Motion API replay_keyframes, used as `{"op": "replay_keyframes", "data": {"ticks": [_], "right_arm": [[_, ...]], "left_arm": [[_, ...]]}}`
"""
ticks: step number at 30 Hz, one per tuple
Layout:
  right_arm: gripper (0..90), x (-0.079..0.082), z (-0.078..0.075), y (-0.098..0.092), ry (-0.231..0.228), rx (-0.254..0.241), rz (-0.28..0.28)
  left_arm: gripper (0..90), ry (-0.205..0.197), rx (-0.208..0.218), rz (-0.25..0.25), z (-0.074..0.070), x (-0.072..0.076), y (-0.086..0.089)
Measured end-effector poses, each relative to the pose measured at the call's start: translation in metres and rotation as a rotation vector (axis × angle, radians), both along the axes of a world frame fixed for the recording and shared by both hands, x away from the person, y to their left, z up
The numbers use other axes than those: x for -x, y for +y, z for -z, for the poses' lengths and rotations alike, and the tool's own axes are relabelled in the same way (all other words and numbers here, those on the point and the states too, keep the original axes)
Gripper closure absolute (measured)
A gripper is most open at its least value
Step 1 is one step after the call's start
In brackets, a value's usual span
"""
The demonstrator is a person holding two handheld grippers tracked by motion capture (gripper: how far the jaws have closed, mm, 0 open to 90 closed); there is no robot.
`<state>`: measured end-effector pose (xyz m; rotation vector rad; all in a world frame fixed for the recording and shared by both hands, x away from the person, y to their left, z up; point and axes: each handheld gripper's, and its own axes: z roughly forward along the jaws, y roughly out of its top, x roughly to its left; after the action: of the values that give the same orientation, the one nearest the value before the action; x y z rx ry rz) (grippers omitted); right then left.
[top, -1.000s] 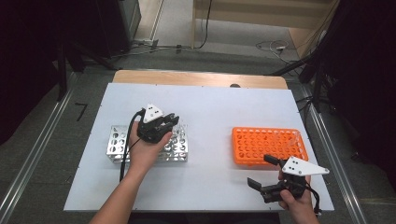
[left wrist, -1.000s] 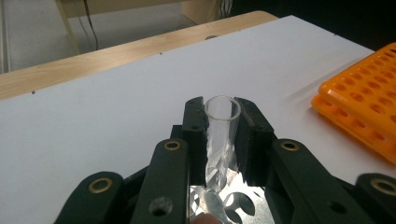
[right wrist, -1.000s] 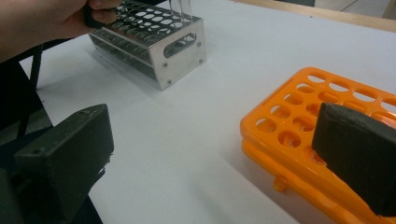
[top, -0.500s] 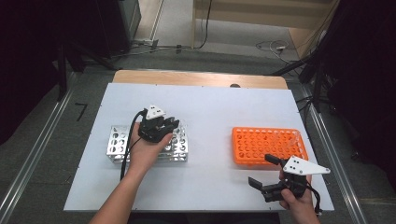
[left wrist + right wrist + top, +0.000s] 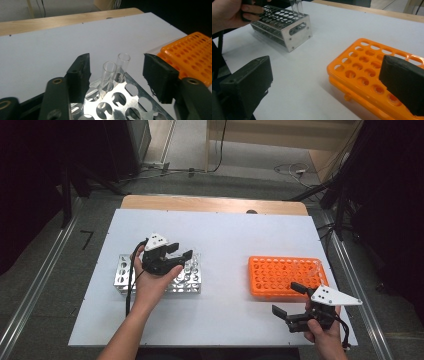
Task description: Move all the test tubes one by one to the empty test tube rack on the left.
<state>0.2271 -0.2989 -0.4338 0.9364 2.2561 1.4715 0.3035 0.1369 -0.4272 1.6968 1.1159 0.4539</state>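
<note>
A metal tube rack (image 5: 122, 275) stands on the left of the white table. Two clear glass tubes (image 5: 109, 75) (image 5: 123, 66) stand upright in holes at its far right corner. My left gripper (image 5: 183, 250) hovers over that corner. Its jaws have just been opening, and in the left gripper view my left gripper (image 5: 116, 62) has both tubes between its pads (image 5: 81, 72) without touching them. An orange plastic rack (image 5: 285, 275) lies on the right. My right gripper (image 5: 289, 300) is open just in front of it, with nothing between its jaws, and the orange rack (image 5: 367, 65) is seen close ahead.
The white table board (image 5: 225, 240) has bare room between the two racks. A wooden strip (image 5: 210, 204) runs along its far edge. Cables lie on the floor beyond it. The person's left hand (image 5: 229, 15) rests over the metal rack (image 5: 287, 27).
The left gripper's jaws have gone from shut to open over the metal rack's corner. Neither hand has shifted, and the right gripper is as before.
</note>
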Motion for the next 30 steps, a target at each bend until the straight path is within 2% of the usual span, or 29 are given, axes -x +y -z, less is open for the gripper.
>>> {"op": "replay_keyframes", "data": {"ticks": [5,8,10,13,18,24,26,30], "right_arm": [[0.0,-0.003,-0.001,-0.008,-0.008,0.000,0.026],[0.0,-0.004,-0.002,-0.013,-0.010,-0.003,0.046],[0.0,-0.004,-0.003,-0.015,-0.016,0.009,0.064],[0.0,-0.005,-0.003,-0.017,-0.018,0.016,0.072],[0.0,-0.008,-0.003,-0.022,-0.018,0.016,0.090],[0.0,-0.010,-0.005,-0.032,-0.032,0.017,0.116],[0.0,-0.011,-0.006,-0.037,-0.031,0.014,0.132],[0.0,-0.014,-0.007,-0.048,-0.031,0.003,0.164]], "left_arm": [[24.9,-0.025,0.026,0.018,-0.004,0.014,0.004],[14.6,-0.031,0.038,0.012,-0.005,0.024,0.007],[11.3,-0.033,0.047,0.013,-0.005,0.030,0.008],[5.7,-0.039,0.053,0.046,-0.004,0.039,0.008],[0.5,-0.060,0.075,0.073,-0.006,0.053,0.008],[0.0,-0.087,0.087,0.109,-0.009,0.070,0.009],[0.0,-0.090,0.085,0.125,-0.009,0.073,0.008],[0.0,-0.088,0.088,0.127,-0.007,0.076,0.008]]}}
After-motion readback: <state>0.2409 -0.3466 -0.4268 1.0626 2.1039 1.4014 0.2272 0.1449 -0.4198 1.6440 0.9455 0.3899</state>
